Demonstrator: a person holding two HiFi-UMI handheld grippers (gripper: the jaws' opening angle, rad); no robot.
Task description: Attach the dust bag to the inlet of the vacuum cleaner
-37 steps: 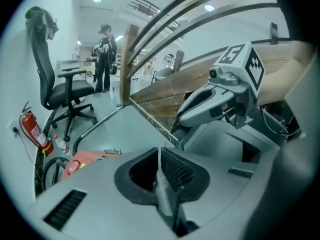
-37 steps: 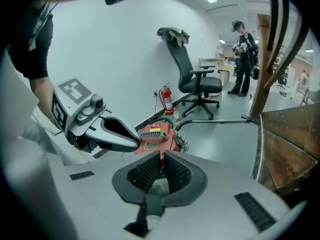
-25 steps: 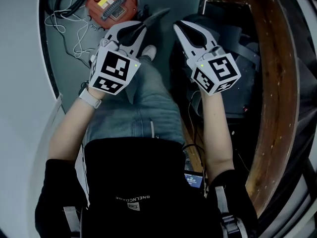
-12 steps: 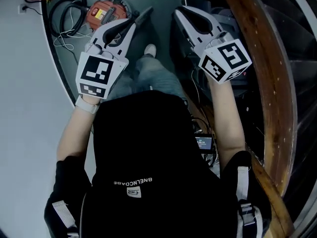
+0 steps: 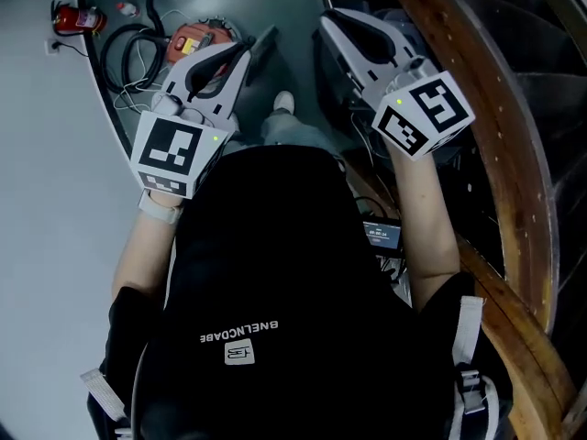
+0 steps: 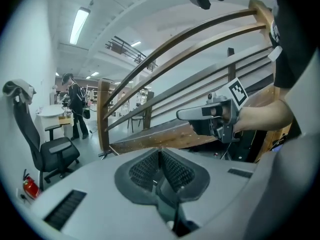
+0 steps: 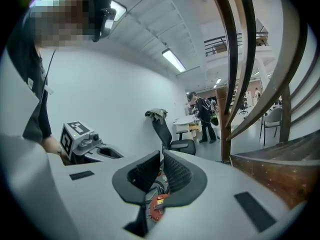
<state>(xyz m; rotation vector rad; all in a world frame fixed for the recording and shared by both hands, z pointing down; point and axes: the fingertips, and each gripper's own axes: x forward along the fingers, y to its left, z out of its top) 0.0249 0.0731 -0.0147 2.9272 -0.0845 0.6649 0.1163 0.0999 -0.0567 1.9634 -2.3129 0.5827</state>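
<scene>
The vacuum cleaner [image 5: 195, 37], red-orange and round with a black hose [image 5: 124, 49], stands on the grey floor far below, up-left in the head view. It also shows small and red under the right jaws, vacuum cleaner [image 7: 157, 207]. No dust bag shows in any view. My left gripper [image 5: 266, 37] is held up in the air over the floor, shut and empty; its pads meet in the left gripper [image 6: 160, 155] view. My right gripper [image 5: 330, 18] hangs beside it near the stairs, also shut on nothing, its pads together in the right gripper [image 7: 162, 158] view.
A curved wooden stair railing [image 5: 477, 108] runs close on the right. A fire extinguisher [image 5: 71, 18] and white cables [image 5: 138, 85] lie by the wall. A black office chair [image 6: 47, 151] and a standing person [image 6: 77, 106] are farther off. A small lit screen [image 5: 382, 235] hangs at my waist.
The view has pulled higher: my torso now hides the jeans, and the vacuum sits smaller and farther up-left. Both grippers stay shut and side by side.
</scene>
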